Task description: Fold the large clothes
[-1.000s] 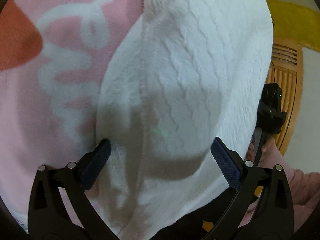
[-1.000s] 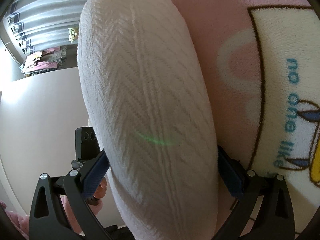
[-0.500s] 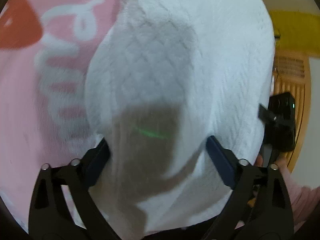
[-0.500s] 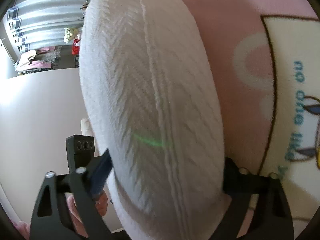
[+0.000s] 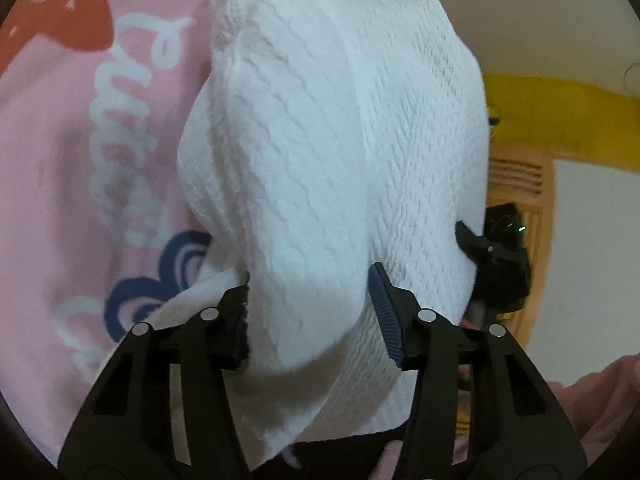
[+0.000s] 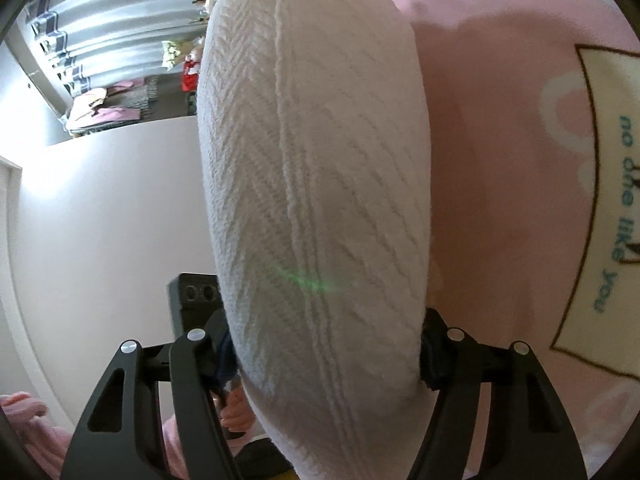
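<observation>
A white knitted garment (image 5: 328,168) fills the left wrist view, and a thick bunched fold of it sits between the jaws of my left gripper (image 5: 312,316). Those jaws are closing and both pads press into the knit. In the right wrist view a rolled edge of the same white garment (image 6: 312,184) runs straight away from me. My right gripper (image 6: 326,344) is closing on it, with the fold squeezed between both pads. The garment hangs lifted over a pink blanket (image 5: 48,184). Each view shows the other gripper (image 5: 500,256) (image 6: 196,300) past the cloth.
The pink blanket (image 6: 500,200) carries a cream panel with teal lettering (image 6: 612,216), plus white lettering (image 5: 120,152) and a blue swirl (image 5: 160,292). A wooden door (image 5: 516,184) and yellow band (image 5: 560,108) stand right; grey curtains (image 6: 104,28) far left. A hand in a pink sleeve (image 6: 236,412) shows low.
Both grippers' jaws have narrowed from wide open onto the white garment, and both have risen with it. More blanket and room show around the cloth in the left view.
</observation>
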A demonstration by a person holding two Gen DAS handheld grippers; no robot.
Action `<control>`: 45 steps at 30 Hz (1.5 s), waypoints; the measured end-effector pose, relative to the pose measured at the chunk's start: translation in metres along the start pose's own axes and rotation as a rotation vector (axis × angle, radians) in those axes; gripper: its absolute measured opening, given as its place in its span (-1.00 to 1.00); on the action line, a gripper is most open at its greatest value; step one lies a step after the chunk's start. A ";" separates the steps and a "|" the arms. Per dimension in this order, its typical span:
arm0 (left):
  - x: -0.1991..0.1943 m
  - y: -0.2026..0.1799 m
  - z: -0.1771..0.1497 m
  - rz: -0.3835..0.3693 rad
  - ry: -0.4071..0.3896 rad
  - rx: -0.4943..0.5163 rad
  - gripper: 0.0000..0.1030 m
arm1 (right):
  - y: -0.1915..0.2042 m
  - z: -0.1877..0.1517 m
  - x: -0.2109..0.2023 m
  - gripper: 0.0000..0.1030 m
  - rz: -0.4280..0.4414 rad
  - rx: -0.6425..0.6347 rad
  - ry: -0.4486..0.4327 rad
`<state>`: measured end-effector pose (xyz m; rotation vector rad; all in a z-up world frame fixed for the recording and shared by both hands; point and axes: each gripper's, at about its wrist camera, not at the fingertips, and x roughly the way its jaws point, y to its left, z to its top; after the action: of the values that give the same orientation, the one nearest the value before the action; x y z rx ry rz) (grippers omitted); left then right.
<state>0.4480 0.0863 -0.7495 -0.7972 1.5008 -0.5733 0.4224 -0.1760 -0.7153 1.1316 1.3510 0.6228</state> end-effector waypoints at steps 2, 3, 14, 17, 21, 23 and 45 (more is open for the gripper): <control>-0.001 0.000 -0.008 -0.010 -0.015 0.005 -0.06 | -0.005 -0.002 -0.009 0.21 0.021 0.010 0.009; -0.004 -0.002 -0.009 -0.022 -0.023 0.002 -0.06 | -0.005 -0.003 -0.012 0.21 0.034 0.017 0.012; -0.064 -0.085 -0.028 -0.064 -0.050 0.060 -0.06 | 0.044 -0.009 -0.070 0.19 0.163 0.047 0.049; -0.093 -0.124 -0.037 -0.036 -0.084 0.057 -0.06 | 0.088 -0.002 -0.077 0.19 0.174 0.001 0.092; -0.166 -0.159 -0.052 -0.006 -0.174 0.051 -0.06 | 0.159 0.006 -0.086 0.19 0.198 -0.071 0.172; -0.219 -0.156 -0.050 0.006 -0.229 0.050 -0.06 | 0.200 0.005 -0.085 0.20 0.203 -0.132 0.219; -0.705 -0.024 -0.175 0.162 -0.934 -0.079 -0.06 | 0.613 -0.150 0.339 0.20 0.399 -0.573 0.765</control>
<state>0.2642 0.5919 -0.2611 -0.8284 0.7089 0.0161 0.4928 0.3979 -0.2925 0.6961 1.4162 1.7396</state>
